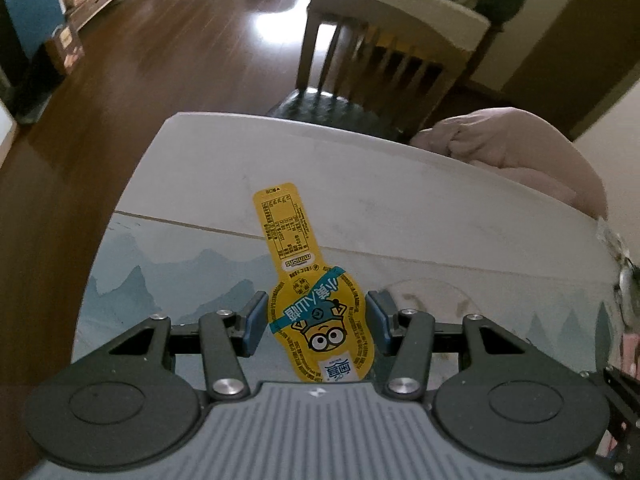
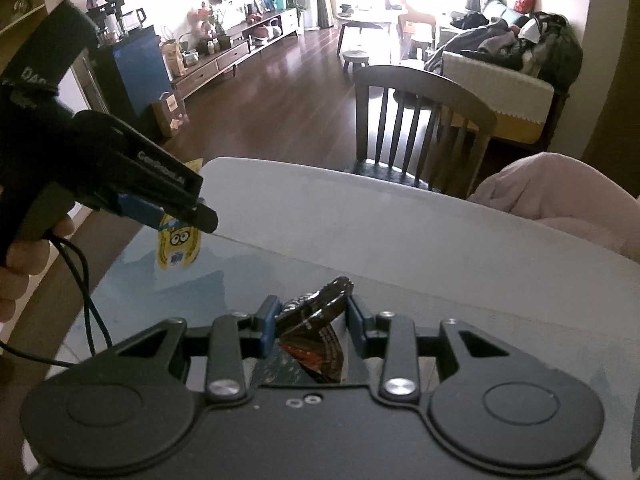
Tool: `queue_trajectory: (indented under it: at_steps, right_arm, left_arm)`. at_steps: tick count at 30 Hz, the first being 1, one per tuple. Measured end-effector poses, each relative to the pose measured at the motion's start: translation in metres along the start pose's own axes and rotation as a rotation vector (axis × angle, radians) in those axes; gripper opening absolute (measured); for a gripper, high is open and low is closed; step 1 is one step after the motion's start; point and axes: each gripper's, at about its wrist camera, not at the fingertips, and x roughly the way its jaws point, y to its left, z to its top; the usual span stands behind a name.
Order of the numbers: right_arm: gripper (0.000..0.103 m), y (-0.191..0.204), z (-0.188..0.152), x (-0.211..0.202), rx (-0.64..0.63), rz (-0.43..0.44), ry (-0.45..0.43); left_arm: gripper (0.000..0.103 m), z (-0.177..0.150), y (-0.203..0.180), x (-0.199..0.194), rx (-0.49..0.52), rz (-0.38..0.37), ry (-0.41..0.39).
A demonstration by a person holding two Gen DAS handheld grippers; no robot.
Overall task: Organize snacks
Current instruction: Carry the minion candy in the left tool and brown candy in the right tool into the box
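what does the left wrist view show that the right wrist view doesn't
Only the left wrist view shows the full printed face of the yellow snack pack and its long label tab, gripped by the left hand-held gripper.

Only the right wrist view shows the dark snack packet clamped in the right hand-held gripper, a bare hand, a trailing black cable and a stool.

Both show the white table, the wooden chair and the pink cloth.

Both tools are black plastic: the left gripper (image 1: 316, 322) and right gripper (image 2: 312, 322) have blue pads (image 1: 254, 326), round side discs and silver screws (image 2: 395, 387). A thin black cable (image 2: 86, 300) trails behind the left one, under white lettering.
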Motion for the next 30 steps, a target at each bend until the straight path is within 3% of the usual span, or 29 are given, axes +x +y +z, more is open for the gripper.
queue_trajectory:
  at_steps: [15,23,30]
  right_arm:
    - [0.035,0.032,-0.048,-0.060,0.013,0.040,-0.010]
    - [0.035,0.040,-0.084,-0.070,0.044,0.046,0.017]
    - [0.035,0.052,-0.138,-0.069,0.081,0.059,0.056]
  left_arm:
    - [0.052,-0.088,-0.001,-0.080,0.204,-0.044,0.007]
    - [0.052,-0.145,0.005,-0.086,0.280,-0.074,0.060]
    - [0.052,-0.194,0.008,-0.066,0.332,-0.090,0.129]
